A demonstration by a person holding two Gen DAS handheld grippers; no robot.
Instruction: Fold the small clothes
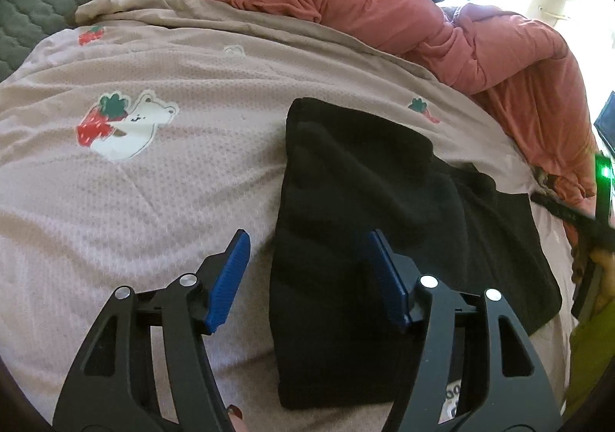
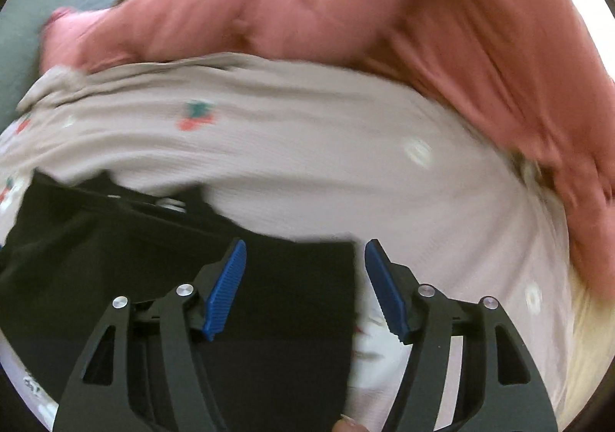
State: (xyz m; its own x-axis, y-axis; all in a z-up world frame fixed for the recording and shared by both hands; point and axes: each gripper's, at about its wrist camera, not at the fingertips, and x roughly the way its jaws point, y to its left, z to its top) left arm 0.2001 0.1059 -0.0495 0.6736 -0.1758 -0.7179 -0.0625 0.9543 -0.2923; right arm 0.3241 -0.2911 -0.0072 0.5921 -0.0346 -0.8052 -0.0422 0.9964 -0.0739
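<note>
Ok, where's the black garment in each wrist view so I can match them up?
Left wrist: black garment right of centre, its left edge between the open fingers.
Right wrist: black garment lower left, its right edge between the fingers; blurred.
Shared landmark: the salmon-pink comforter bunched along the top.

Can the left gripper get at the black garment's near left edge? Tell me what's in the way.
Probably yes. The left gripper is open, one finger over the black garment, the other over the bedsheet, so the edge lies between them. Nothing lies on that edge.
</note>
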